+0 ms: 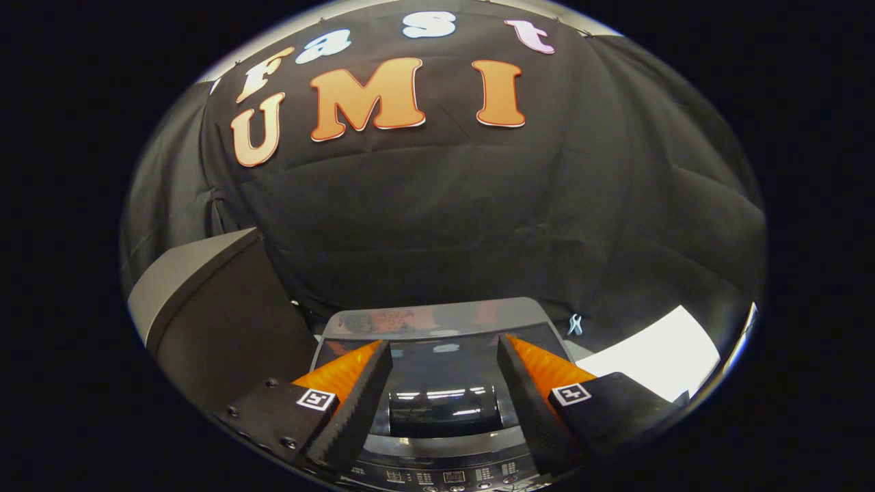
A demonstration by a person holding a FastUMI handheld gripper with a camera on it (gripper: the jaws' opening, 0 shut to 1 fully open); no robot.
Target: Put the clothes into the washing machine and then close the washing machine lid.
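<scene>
A small top-loading washing machine point(437, 321) stands just ahead of and below my fingers, its dark glossy lid point(441, 386) lying flat and shut, with light strips mirrored in it. Its control panel point(444, 476) with small buttons runs along the near edge under the fingers. My gripper point(443, 348) hovers over the lid, open, with nothing between its fingers. The two fingers point(359, 393) frame the lid from either side. No clothes can be seen from here.
A grey and dark box-like object point(198, 307) rises to the left of the machine. A white sheet point(656, 359) lies to the right of it. A small pale clip point(575, 324) hangs on the black cloth wall behind the machine.
</scene>
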